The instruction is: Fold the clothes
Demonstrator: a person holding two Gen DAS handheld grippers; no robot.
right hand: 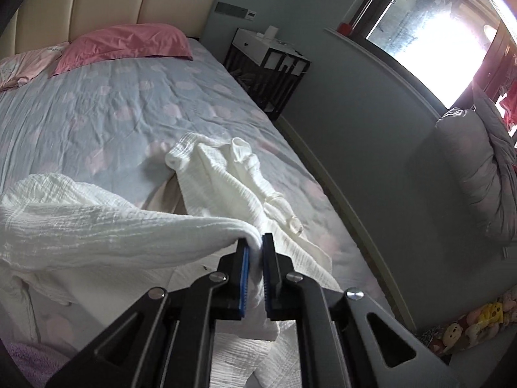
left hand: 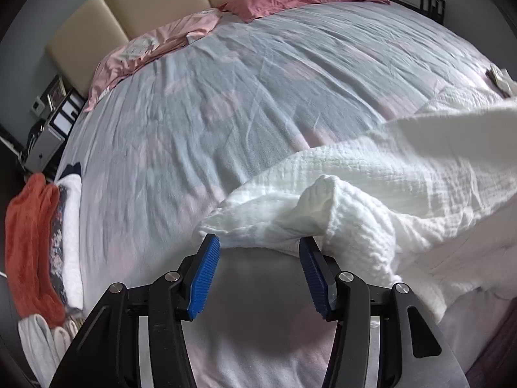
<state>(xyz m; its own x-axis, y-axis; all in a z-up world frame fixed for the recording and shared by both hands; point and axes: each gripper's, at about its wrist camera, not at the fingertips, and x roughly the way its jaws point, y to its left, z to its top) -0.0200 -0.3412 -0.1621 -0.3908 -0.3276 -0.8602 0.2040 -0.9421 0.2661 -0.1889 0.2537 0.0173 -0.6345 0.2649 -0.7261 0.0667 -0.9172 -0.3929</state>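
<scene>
Bed (left hand: 226,103): covered edge to edge by a grey-blue quilt with pale pink patches; cream padded headboard (right hand: 122,3) stood at the head edge
Pillows: a deep pink pillow (right hand: 129,43) lay at the head edge toward the right side, a paler pink one (left hand: 152,48) beside it
White garment (right hand: 97,220): crinkle-textured, spread unfolded across the foot end of the bed toward its right edge; one part was lifted off the quilt, and a sleeve-like length (right hand: 245,174) trailed along the right edge toward the head
Folded stack (left hand: 48,242): an orange textile, a dark floral piece and white pieces lay piled at the left edge near the foot corner
Right gripper (right hand: 255,252): jaws were clamped on a bunched fold of the white garment, fabric visible between the blue pads, holding that part raised
Left gripper (left hand: 258,249): jaws stood wide apart, nothing between them; the blue fingertips (left hand: 210,249) were just at the near hem of the white garment, contact could not be confirmed
</scene>
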